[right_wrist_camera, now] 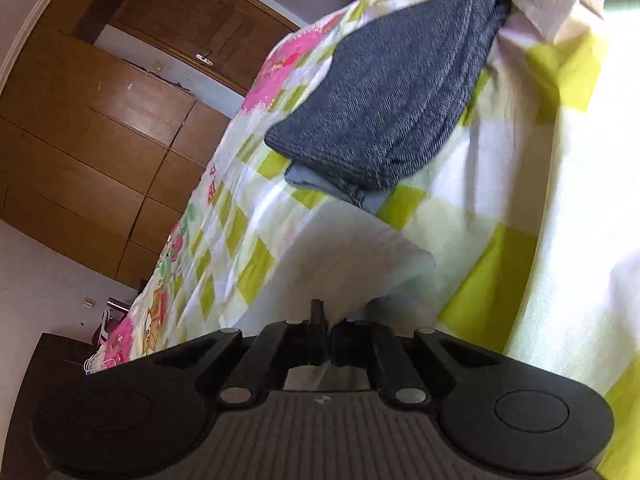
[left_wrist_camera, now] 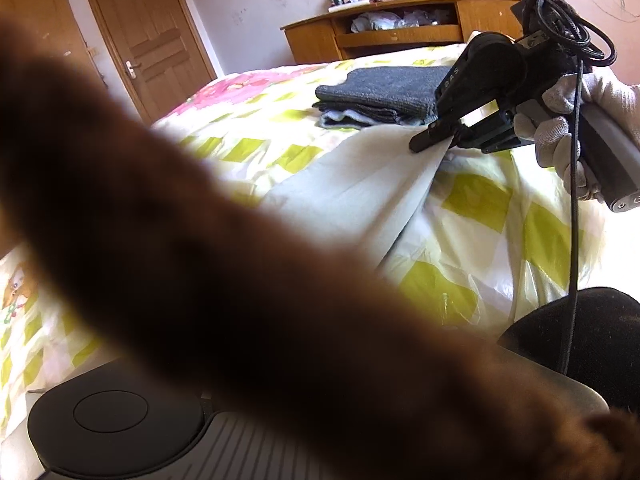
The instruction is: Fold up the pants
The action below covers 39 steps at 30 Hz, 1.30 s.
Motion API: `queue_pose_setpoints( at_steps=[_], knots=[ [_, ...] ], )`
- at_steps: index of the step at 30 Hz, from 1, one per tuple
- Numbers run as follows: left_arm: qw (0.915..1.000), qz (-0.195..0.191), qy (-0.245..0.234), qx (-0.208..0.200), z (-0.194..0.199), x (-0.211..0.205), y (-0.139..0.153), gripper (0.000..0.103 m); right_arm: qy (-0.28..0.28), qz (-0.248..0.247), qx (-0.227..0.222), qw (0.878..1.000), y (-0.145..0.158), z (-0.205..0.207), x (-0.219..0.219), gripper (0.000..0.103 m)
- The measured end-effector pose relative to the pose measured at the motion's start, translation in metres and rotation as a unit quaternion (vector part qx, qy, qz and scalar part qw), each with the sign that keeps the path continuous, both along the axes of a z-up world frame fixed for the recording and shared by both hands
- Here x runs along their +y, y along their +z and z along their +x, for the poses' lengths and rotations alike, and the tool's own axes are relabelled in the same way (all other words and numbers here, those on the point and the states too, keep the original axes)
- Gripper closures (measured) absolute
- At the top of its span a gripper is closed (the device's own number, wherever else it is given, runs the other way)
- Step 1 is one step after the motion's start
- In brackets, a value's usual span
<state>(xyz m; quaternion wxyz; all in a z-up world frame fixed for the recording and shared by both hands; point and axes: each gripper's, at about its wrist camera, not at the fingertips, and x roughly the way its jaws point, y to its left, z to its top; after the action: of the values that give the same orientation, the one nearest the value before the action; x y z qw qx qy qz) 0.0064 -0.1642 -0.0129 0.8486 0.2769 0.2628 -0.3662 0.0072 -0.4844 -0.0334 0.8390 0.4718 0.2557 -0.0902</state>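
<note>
Blurred brown shape (left_wrist_camera: 224, 264) right against left wrist lens, blocking most of that view and hiding left fingers; cannot tell their state. Right gripper (left_wrist_camera: 438, 136) seen from left view, gloved hand (left_wrist_camera: 560, 128) on handle, black cable (left_wrist_camera: 576, 160) hanging down. Right fingers (right_wrist_camera: 318, 320) clenched on edge of white pants (left_wrist_camera: 360, 192), cloth pulled taut and lifted off bed (left_wrist_camera: 480, 232) at pinch point, rest draped down toward camera. Bed covered with yellow-green check sheet with pink flower print. Folded grey pants (right_wrist_camera: 384, 104) stacked flat on bed just beyond white pants, near but apart. Wooden door (left_wrist_camera: 148, 36) and wooden TV stand (left_wrist_camera: 384, 32) behind bed, wardrobe (right_wrist_camera: 100, 132) at side.
</note>
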Motion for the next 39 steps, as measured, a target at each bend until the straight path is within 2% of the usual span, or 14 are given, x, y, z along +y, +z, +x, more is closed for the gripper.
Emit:
queue_pose_setpoints(
  at_steps=[1, 3, 6, 10, 15, 18, 21, 22, 24, 27, 29, 32, 35, 39],
  knots=[
    [0.9999, -0.010, 0.002, 0.002, -0.001, 0.000, 0.001, 0.068, -0.008, -0.020, -0.002, 1.000, 0.007, -0.005, -0.002, 0.082],
    [0.9996, -0.018, -0.002, 0.022, -0.001, -0.003, -0.003, 0.062, -0.018, -0.067, 0.019, 0.997, 0.013, -0.008, -0.005, 0.082],
    [0.9980, 0.013, -0.009, 0.062, 0.001, -0.013, -0.024, 0.062, 0.008, -0.118, 0.100, 0.988, 0.004, 0.000, -0.001, 0.081],
    [0.9968, -0.019, 0.005, 0.078, 0.000, 0.005, -0.018, 0.060, -0.010, -0.162, 0.104, 0.981, 0.019, -0.019, 0.004, 0.072],
    [0.9977, -0.028, 0.036, 0.051, -0.002, 0.040, -0.003, 0.060, -0.015, -0.276, 0.093, 0.957, 0.053, -0.035, 0.037, 0.072],
    [0.9969, -0.037, 0.059, 0.037, -0.001, 0.065, 0.006, 0.060, 0.055, -0.317, 0.050, 0.946, 0.072, -0.018, 0.079, 0.071],
    [0.9956, -0.031, 0.088, 0.014, 0.003, 0.088, 0.008, 0.059, 0.188, -0.316, 0.005, 0.930, 0.080, 0.024, 0.137, 0.071],
    [0.9946, -0.031, 0.098, 0.011, 0.006, 0.096, 0.007, 0.059, 0.229, -0.310, -0.008, 0.923, 0.080, 0.040, 0.158, 0.070],
    [0.9922, -0.032, 0.120, 0.009, 0.012, 0.111, 0.003, 0.058, 0.314, -0.303, -0.026, 0.899, 0.075, 0.080, 0.206, 0.069],
    [0.9887, -0.036, 0.146, -0.001, 0.020, 0.130, -0.005, 0.058, 0.408, -0.324, -0.050, 0.852, 0.062, 0.135, 0.283, 0.064],
    [0.9866, -0.040, 0.158, -0.001, 0.027, 0.140, -0.008, 0.058, 0.447, -0.331, -0.058, 0.829, 0.050, 0.166, 0.323, 0.062],
    [0.9838, -0.057, 0.170, 0.004, 0.037, 0.154, -0.009, 0.056, 0.497, -0.321, -0.046, 0.805, 0.033, 0.203, 0.363, 0.062],
    [0.9793, -0.093, 0.179, 0.021, 0.047, 0.169, -0.007, 0.054, 0.520, -0.342, -0.038, 0.782, 0.023, 0.217, 0.387, 0.062],
    [0.9753, -0.119, 0.184, 0.030, 0.054, 0.179, -0.008, 0.054, 0.540, -0.342, -0.030, 0.769, 0.024, 0.218, 0.394, 0.062]
  ],
)
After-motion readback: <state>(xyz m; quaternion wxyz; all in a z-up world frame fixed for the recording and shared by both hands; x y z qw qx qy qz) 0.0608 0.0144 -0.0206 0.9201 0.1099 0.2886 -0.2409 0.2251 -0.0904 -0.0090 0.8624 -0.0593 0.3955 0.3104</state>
